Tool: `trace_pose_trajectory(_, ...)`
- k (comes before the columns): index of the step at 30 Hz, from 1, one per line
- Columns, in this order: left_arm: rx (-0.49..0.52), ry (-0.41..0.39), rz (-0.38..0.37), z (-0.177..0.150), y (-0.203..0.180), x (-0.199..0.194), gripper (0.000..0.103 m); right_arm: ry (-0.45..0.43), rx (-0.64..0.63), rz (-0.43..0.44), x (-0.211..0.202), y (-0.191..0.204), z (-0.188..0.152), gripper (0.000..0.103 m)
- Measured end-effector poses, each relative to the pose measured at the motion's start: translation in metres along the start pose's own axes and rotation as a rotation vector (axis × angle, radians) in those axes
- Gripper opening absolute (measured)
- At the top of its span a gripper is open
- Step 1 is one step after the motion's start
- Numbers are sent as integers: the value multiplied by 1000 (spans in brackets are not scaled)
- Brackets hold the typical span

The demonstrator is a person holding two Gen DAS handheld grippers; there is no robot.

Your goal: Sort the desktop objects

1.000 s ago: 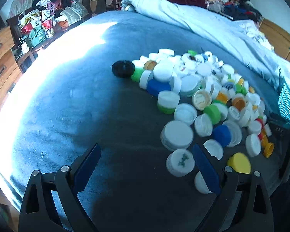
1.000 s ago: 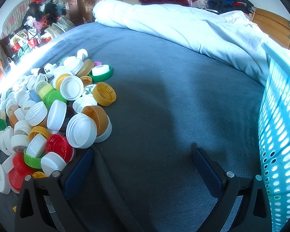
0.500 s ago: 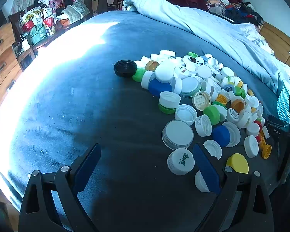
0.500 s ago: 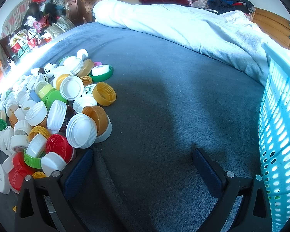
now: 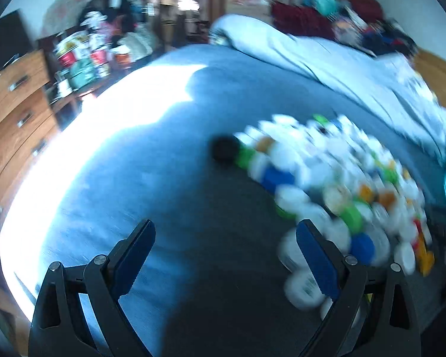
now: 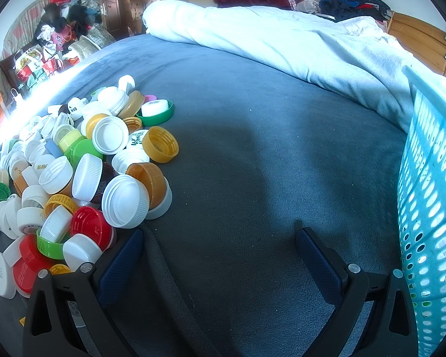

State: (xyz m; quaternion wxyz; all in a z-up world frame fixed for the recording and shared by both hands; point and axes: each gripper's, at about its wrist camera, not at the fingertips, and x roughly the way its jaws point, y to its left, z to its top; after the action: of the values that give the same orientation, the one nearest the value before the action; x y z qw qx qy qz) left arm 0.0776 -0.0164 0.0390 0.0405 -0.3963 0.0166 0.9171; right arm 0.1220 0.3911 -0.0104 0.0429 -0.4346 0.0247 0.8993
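A heap of several plastic bottle caps [image 6: 83,172], white, orange, green, red and blue, lies on a grey-blue bed cover [image 6: 252,163]. In the left wrist view the same heap [image 5: 327,184] is motion-blurred, to the right of my left gripper [image 5: 223,255], with a black cap [image 5: 224,148] at its left end. My left gripper is open and empty above the cover. My right gripper [image 6: 220,255] is open and empty, low over the cover, with the heap touching its left finger [image 6: 122,261].
A light-blue perforated basket [image 6: 431,208] stands at the right, close to my right gripper's right finger. A rolled white duvet [image 6: 282,41] lies across the far side of the bed. A wooden dresser [image 5: 12,119] and cluttered shelves stand at the left.
My left gripper has lifted and swung, so its view is now blurred and the heap sits lower and further right. My right gripper has not moved.
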Motion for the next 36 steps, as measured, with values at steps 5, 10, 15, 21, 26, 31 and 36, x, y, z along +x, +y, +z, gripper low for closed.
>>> trace_pose_trajectory(5,-92,-54,189,30,52,26,93,0,0,0,0,0,0,103)
trace_pose_trajectory(10,-209,122,239,27,95,96,96,0,0,0,0,1,0,103)
trace_pose_trajectory(15,-147,144,301,27,90,104,102,0,0,0,0,1,0,103)
trace_pose_trajectory(21,-243,145,198,18,106,108,102,0,0,0,1,1,0,103)
trace_pose_trajectory(26,-229,144,215,18,100,106,102,0,0,0,1,1,0,103)
trace_pose_trajectory(31,-230,143,213,22,101,102,102,0,0,0,1,1,0,103)
trace_pose_trajectory(36,-229,142,214,24,105,102,102,0,0,0,1,0,0,103)
